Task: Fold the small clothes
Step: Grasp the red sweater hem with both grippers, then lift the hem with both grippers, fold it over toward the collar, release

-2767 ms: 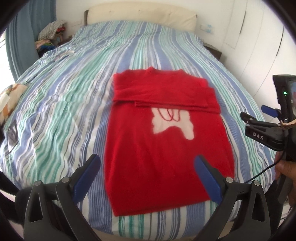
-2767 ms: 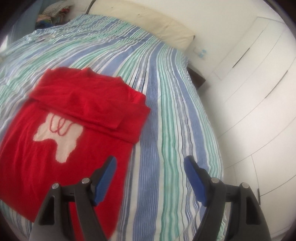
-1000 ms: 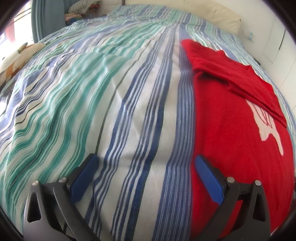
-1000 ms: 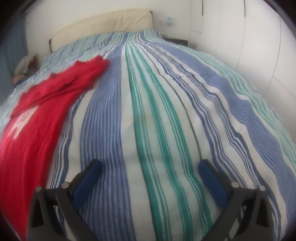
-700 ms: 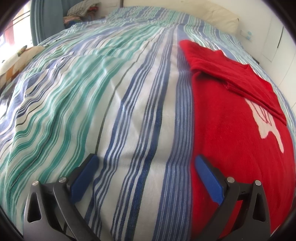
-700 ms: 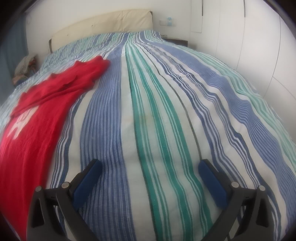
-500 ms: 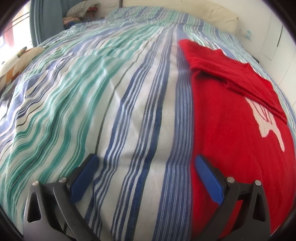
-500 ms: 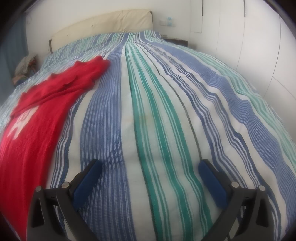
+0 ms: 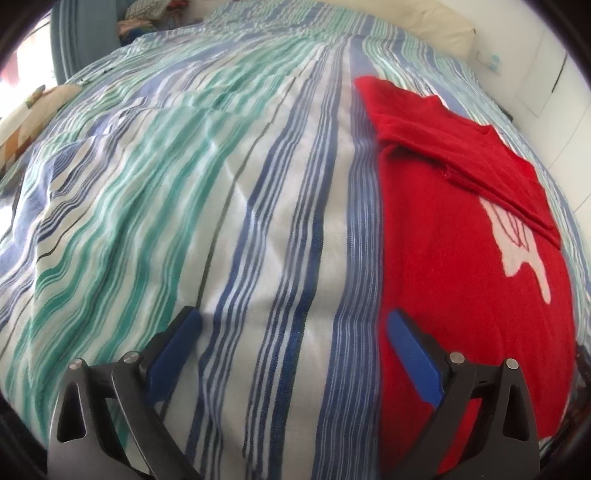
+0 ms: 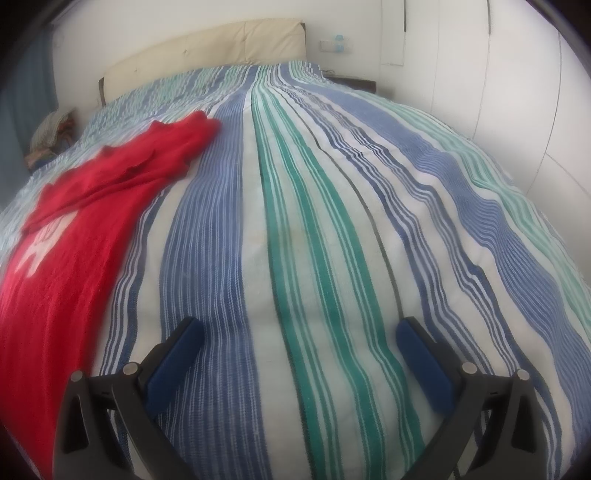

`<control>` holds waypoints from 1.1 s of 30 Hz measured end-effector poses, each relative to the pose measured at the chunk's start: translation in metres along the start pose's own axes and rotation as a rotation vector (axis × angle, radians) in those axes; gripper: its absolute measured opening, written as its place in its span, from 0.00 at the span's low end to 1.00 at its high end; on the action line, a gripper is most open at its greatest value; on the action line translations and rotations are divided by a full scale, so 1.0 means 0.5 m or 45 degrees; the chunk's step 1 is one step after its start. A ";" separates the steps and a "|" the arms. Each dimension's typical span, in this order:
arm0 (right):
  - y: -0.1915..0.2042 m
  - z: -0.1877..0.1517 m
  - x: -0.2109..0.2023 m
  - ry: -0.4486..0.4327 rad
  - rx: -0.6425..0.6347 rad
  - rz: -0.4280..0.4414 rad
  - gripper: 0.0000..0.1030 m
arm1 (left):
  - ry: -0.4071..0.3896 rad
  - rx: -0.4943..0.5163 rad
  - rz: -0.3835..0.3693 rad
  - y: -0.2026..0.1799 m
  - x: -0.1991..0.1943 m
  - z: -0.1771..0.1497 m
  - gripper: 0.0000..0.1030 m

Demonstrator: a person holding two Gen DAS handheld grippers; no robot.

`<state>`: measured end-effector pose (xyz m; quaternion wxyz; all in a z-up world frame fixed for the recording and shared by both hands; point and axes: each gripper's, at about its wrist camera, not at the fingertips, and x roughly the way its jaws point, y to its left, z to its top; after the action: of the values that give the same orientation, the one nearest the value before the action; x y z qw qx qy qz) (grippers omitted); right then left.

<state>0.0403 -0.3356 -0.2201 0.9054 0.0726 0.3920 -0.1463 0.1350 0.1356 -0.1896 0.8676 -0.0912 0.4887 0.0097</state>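
Note:
A red sweater (image 9: 461, 236) with a white patch lies flat on the striped bed, its sleeves folded across the top. In the left wrist view it fills the right side. My left gripper (image 9: 295, 354) is open and empty, low over the bed at the sweater's left edge; its right finger (image 9: 417, 362) is over the red cloth. In the right wrist view the sweater (image 10: 74, 236) lies at the left. My right gripper (image 10: 299, 358) is open and empty over bare bedspread, to the right of the sweater.
The striped bedspread (image 10: 332, 206) covers the whole bed. A cream headboard (image 10: 207, 48) stands at the far end. White wardrobe doors (image 10: 517, 92) run along the right. A pile of clothes (image 9: 147, 11) sits at the far left, and a patterned cushion (image 9: 22, 118) at the left edge.
Since 2.8 s ago both grippers have dropped low to the bed and spread to either side of the sweater. Over the last second the left view shifted slightly; the right is still.

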 end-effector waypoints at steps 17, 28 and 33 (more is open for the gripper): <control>0.089 -0.059 -0.167 0.393 0.057 0.786 0.89 | 0.284 0.162 -0.351 -0.117 -0.082 -0.172 0.64; 0.135 -0.064 -0.128 0.498 0.119 0.842 0.08 | 0.277 -0.035 -0.625 -0.086 -0.138 -0.117 0.05; 0.140 0.071 -0.128 0.352 0.107 0.857 0.08 | 0.141 -0.048 -0.733 -0.121 -0.125 0.080 0.05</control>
<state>0.0455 -0.2649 -0.1481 0.8375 0.2537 0.4585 0.1551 0.1427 0.0876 -0.1070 0.8049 -0.2425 0.4891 -0.2327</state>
